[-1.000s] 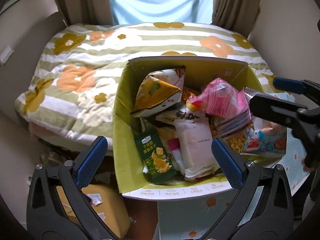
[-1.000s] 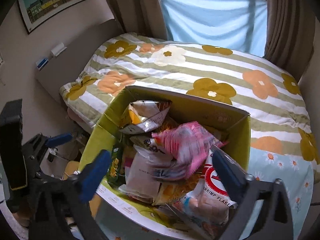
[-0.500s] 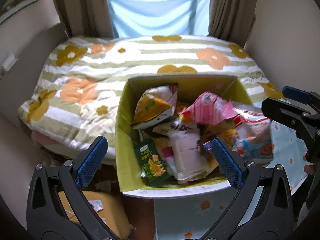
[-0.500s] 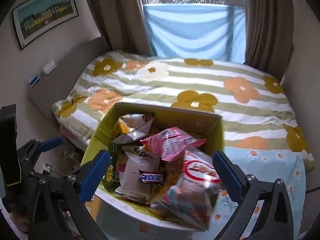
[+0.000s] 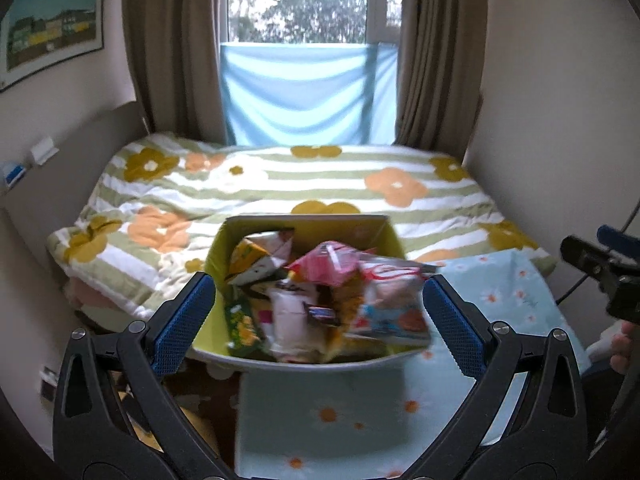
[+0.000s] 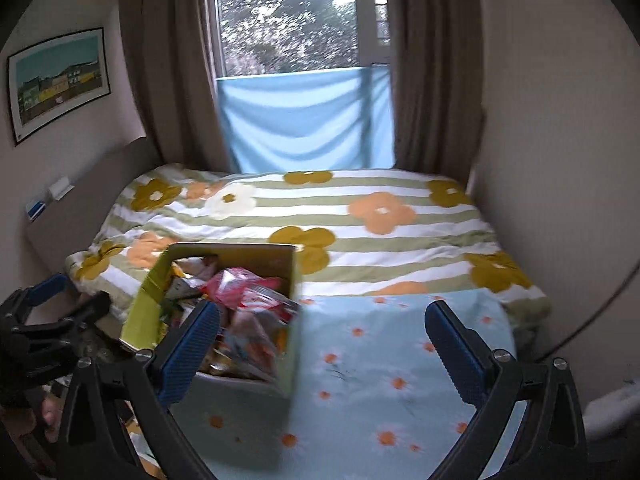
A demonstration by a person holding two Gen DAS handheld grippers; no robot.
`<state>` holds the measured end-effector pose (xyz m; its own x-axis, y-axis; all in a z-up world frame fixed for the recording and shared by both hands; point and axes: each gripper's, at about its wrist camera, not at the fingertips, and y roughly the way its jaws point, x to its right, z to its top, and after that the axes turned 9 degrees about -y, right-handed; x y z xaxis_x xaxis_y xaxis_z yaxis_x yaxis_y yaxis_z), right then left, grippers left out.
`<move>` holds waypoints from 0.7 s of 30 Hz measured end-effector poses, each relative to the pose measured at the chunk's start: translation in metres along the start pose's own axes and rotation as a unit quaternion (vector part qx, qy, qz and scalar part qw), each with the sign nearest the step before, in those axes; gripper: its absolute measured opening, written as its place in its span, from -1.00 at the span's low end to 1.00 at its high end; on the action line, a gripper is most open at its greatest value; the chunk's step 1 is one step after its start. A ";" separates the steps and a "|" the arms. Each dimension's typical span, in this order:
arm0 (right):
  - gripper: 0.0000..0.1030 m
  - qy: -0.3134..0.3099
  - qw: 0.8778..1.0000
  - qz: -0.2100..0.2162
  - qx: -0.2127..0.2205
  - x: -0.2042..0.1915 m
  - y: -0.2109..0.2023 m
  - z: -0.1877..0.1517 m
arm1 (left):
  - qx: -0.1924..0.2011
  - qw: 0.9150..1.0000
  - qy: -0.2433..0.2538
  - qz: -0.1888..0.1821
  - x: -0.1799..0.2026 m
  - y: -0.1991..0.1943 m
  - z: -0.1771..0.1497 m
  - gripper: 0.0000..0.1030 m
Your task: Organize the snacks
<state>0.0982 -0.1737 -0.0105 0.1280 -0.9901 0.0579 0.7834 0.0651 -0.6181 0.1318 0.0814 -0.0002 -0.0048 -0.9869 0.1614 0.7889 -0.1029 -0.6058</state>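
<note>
The yellow-green cardboard box of snacks stands on the near end of a surface draped in a pale blue daisy-print cloth, with the flowered bedspread beyond it. In the left wrist view the box lies straight ahead of the left gripper, framed between its two blue-padded fingers, which stand wide apart and hold nothing. The packets are heaped above the rim: a green cracker pack stands at the box's left side, a white pouch lies in the middle running from near rim to far wall, a pink bag sits on top, and a clear shrimp-flake bag leans over the right rim. The right gripper is likewise spread wide and empty, but in its own view the box lies off to its left, with only its left finger overlapping the pile, and open cloth ahead of it. Neither gripper touches the box or any packet. By this reading the left one is the better lined up for a pick from the pile, and the white pouch's length runs along its line of sight, so its fingers would close across the pouch's narrow width. The right one appears better placed to receive or lay packets on the cloth beside the box. Motion blur hides the smaller packets.
</note>
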 end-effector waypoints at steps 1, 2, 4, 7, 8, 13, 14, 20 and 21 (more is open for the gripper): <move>0.98 -0.001 1.000 -0.005 0.001 0.004 -0.006 -0.006 | 0.003 1.000 -0.002 -0.004 0.004 -0.008 -0.004 1.00; 0.98 -0.003 1.000 -0.010 0.003 0.008 -0.013 -0.012 | 0.006 1.000 -0.004 -0.006 0.010 -0.016 -0.009 1.00; 0.98 -0.009 1.000 -0.020 0.005 0.015 -0.023 -0.024 | 0.012 1.000 -0.003 -0.003 0.021 -0.029 -0.019 1.00; 0.98 -0.011 0.999 -0.029 0.008 0.025 -0.036 -0.039 | 0.019 1.000 -0.002 -0.007 0.030 -0.043 -0.033 1.00; 0.98 -0.010 0.999 -0.031 0.009 0.028 -0.039 -0.043 | 0.023 1.000 -0.002 -0.006 0.033 -0.048 -0.039 1.00; 0.98 -0.014 0.999 -0.040 0.015 0.036 -0.051 -0.061 | 0.028 1.000 0.002 -0.004 0.046 -0.060 -0.055 1.00; 0.98 -0.010 0.999 -0.038 0.016 0.038 -0.053 -0.064 | 0.029 1.000 0.004 -0.003 0.049 -0.063 -0.057 1.00; 0.98 -0.009 0.999 -0.040 0.022 0.042 -0.062 -0.069 | 0.041 0.999 0.009 -0.002 0.057 -0.075 -0.062 1.00; 0.98 -0.008 0.999 -0.039 0.023 0.043 -0.064 -0.070 | 0.041 0.999 0.010 -0.002 0.057 -0.075 -0.063 1.00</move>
<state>0.0112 -0.2288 -0.0238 0.0748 -0.9904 0.1164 0.8181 -0.0058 -0.5750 0.0337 0.0249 0.0059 -0.0192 -0.9889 0.1472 0.8368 -0.0964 -0.5389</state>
